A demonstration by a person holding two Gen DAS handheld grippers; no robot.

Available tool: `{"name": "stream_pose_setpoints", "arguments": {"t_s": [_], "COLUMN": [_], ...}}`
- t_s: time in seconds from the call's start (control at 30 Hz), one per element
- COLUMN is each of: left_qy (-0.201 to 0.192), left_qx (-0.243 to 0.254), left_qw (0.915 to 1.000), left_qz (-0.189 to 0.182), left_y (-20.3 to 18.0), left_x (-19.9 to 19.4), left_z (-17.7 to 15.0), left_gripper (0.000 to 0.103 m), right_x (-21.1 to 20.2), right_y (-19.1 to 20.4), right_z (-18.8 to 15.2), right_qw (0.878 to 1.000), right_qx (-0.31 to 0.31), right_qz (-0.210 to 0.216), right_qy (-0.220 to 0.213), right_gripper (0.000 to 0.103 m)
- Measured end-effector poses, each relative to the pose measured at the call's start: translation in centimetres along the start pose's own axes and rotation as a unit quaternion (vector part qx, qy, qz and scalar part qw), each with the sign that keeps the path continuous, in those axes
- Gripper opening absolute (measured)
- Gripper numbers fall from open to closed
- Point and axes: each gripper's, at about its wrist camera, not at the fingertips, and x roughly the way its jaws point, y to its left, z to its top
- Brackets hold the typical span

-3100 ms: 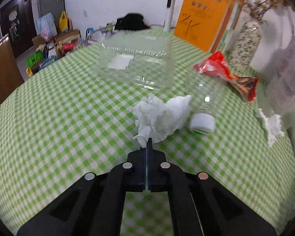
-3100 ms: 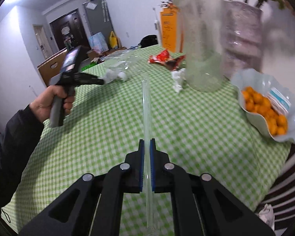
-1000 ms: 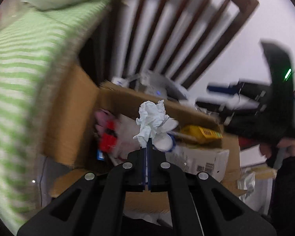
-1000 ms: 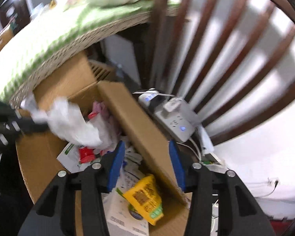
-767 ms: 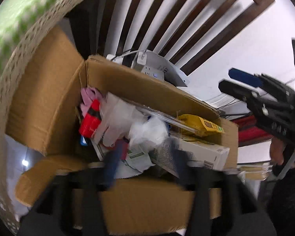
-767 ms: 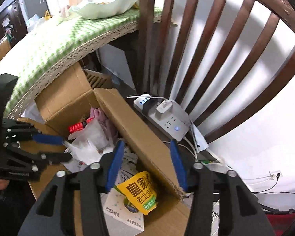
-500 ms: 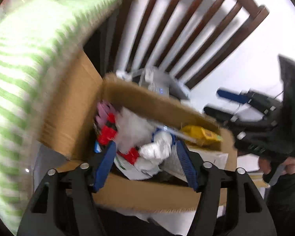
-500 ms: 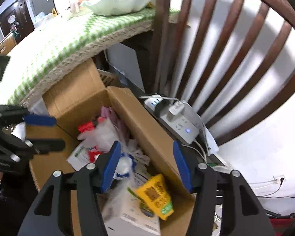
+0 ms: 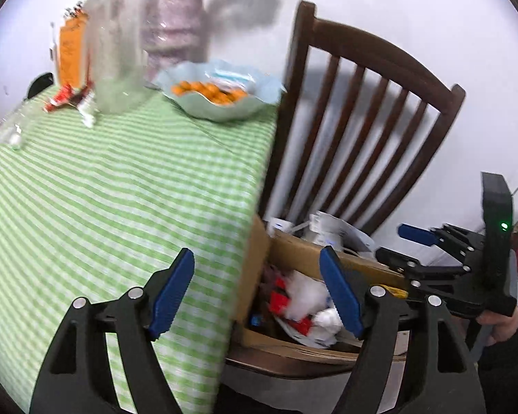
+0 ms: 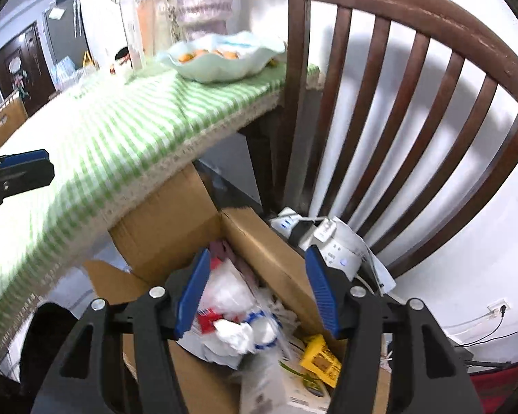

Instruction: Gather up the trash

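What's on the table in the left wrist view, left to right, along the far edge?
Red snack wrapper → crumpled white tissue → clear glass jar → bowl of oranges → wooden chair past the table edge.

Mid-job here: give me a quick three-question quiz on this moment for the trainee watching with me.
1. True or false: the left claw is shut on a tissue.
2. Where does the cardboard box of trash sit?
A. on the green checked tablecloth
B. on the wooden chair beside the table
C. on the floor by the door
3. Fill in: the crumpled white tissue lies inside the ____.

Key
1. False. Its jaws are spread and empty, as are those of the right claw.
2. B. It rests on the seat of the wooden chair, next to the tablecloth edge.
3. cardboard box
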Motion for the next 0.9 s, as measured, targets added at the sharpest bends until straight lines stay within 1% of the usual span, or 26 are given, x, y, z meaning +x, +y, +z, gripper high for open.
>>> {"name": "stream_pose_setpoints", "arguments": {"t_s": [0.07,0.17,0.23,0.33,0.5,0.53,0.6,0.63,0.67,0.73,0.77,0.8,0.83,0.9], "left_qy": [-0.01,-0.03,-0.045,-0.053,-0.068,-0.068,-0.076,-0.081,-0.082,-0.083,-0.086,-0.091,-0.097,-0.108], "left_qx": [0.001,0.001,-0.011,-0.032,-0.058,-0.057,-0.05,-0.052,-0.055,-0.073,-0.08,-0.092,-0.101,-0.116], "left_qw": [0.9999,0.9995,0.9988,0.9979,0.9949,0.9946,0.992,0.9889,0.9871,0.9813,0.9791,0.9745,0.971,0.9649], "left_qz": [0.008,0.014,0.014,0.018,0.045,0.053,0.087,0.113,0.126,0.157,0.166,0.183,0.194,0.21], "left_y": [1.1,2.5,4.0,6.2,10.7,11.5,13.9,15.5,16.7,20.6,21.6,23.4,24.8,27.0], "left_x": [-0.6,-1.4,-1.8,-1.9,-2.1,-2.2,-2.5,-2.7,-2.8,-3.7,-4.0,-4.7,-5.3,-6.3], "left_z": [1.1,2.0,2.7,3.3,4.2,4.3,4.5,4.7,4.9,5.6,5.9,6.2,6.4,6.6], "left_gripper": [0.076,0.077,0.077,0.077,0.077,0.077,0.077,0.077,0.077,0.078,0.077,0.077,0.077,0.077], "right_x": [-0.5,-1.4,-2.0,-2.4,-1.8,-1.3,0.0,1.1,2.0,4.2,5.5,6.5,8.1,10.3], "right_y": [0.7,2.2,3.6,5.5,9.5,10.5,12.1,13.2,14.2,16.3,17.5,18.3,19.4,21.0], "right_z": [0.6,2.2,3.4,5.3,9.0,10.0,11.8,13.0,14.0,16.4,17.9,19.0,20.8,23.0], "right_qw": [1.0,1.0,0.999,0.997,0.992,0.991,0.989,0.989,0.988,0.987,0.987,0.986,0.987,0.986], "right_qx": [-0.001,-0.017,-0.032,-0.046,-0.067,-0.064,-0.054,-0.051,-0.05,-0.05,-0.049,-0.046,-0.034,-0.022], "right_qz": [0.003,0.003,0.009,0.019,0.05,0.062,0.086,0.097,0.104,0.114,0.12,0.127,0.133,0.145], "right_qy": [-0.005,-0.023,-0.038,-0.059,-0.094,-0.102,-0.104,-0.104,-0.103,-0.1,-0.098,-0.094,-0.086,-0.074], "right_gripper": [0.055,0.055,0.059,0.059,0.059,0.059,0.059,0.059,0.059,0.059,0.059,0.059,0.059,0.059]}}
